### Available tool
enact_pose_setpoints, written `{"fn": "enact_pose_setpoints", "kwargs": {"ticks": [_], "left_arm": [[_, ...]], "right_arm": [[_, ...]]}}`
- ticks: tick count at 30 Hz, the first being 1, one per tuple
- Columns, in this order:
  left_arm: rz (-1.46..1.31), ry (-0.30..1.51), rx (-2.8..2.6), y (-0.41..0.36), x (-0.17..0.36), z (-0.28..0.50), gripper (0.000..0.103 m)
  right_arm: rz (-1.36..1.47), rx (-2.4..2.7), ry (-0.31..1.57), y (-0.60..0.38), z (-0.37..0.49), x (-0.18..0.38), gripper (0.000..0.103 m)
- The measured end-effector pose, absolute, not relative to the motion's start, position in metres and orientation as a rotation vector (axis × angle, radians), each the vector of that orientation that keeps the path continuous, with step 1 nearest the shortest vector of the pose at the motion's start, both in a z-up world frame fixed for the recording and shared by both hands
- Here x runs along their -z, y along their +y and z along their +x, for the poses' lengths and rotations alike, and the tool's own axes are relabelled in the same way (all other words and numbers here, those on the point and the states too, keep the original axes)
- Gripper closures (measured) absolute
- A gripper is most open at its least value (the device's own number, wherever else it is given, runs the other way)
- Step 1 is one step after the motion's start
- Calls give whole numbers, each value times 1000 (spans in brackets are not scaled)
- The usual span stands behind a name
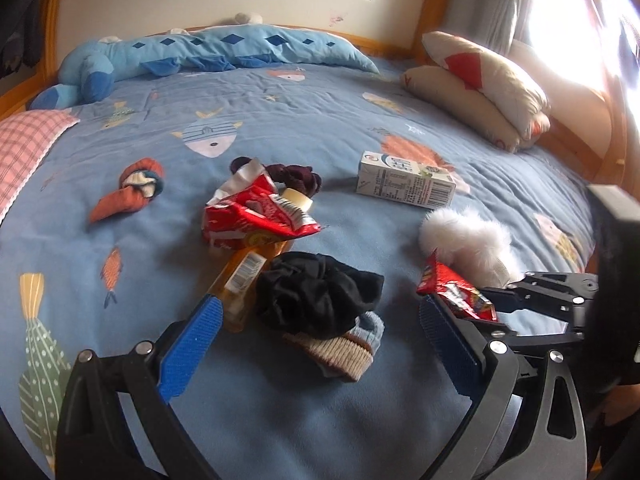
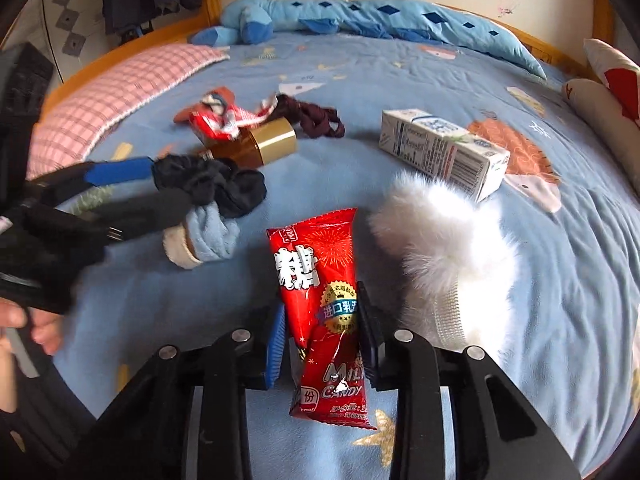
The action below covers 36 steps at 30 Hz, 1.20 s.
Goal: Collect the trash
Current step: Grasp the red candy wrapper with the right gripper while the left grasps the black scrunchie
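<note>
A red milk candy wrapper [image 2: 320, 300] lies lengthwise between the pads of my right gripper [image 2: 322, 320], which is shut on it just above the blue bedspread [image 2: 400, 80]. In the left wrist view the same wrapper [image 1: 452, 292] sticks out of the right gripper [image 1: 486, 300]. My left gripper [image 1: 320, 308] stands open over a black cloth bundle [image 1: 316, 292]; its left pad touches an amber bottle [image 1: 240, 284]. A crumpled red snack bag [image 1: 256, 216] covers the bottle's top. A white milk carton [image 1: 404, 180] lies farther right.
Around lie a blue and beige sock [image 1: 348, 344], a white fluffy item [image 1: 468, 240], an orange sock [image 1: 132, 188] and a dark maroon cloth [image 1: 296, 178]. A blue plush toy [image 1: 224, 48] lines the wall; pillows [image 1: 480, 84] and a pink checked pillow [image 1: 24, 140] flank the bed.
</note>
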<state>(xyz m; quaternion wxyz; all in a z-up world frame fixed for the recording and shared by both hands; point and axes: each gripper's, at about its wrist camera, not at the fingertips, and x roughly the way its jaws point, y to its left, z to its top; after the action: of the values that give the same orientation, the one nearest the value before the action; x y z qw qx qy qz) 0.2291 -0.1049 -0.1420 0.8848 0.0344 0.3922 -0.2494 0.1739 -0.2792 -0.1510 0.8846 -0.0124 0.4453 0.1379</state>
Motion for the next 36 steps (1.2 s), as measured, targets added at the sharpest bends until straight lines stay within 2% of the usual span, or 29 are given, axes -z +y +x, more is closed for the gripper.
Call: {"fn": "enact_pose_setpoints", "kwargs": {"ticks": [4, 12, 17, 20, 22, 36], "left_arm": [[106, 840, 530, -116, 148, 237, 4], [180, 857, 506, -130, 154, 250, 19], [151, 911, 533, -128, 158, 262, 64], [122, 913, 534, -123, 162, 264, 78], [109, 893, 535, -121, 159, 262, 83], [35, 753, 624, -111, 105, 216, 84]], "right_arm": [[18, -306, 904, -281, 169, 141, 72], [43, -354, 903, -281, 161, 139, 72], [61, -347, 902, -285, 158, 138, 72], [69, -343, 902, -286, 157, 139, 72], [73, -339, 905, -287, 157, 139, 72], [74, -343, 860, -283, 139, 123, 72]]}}
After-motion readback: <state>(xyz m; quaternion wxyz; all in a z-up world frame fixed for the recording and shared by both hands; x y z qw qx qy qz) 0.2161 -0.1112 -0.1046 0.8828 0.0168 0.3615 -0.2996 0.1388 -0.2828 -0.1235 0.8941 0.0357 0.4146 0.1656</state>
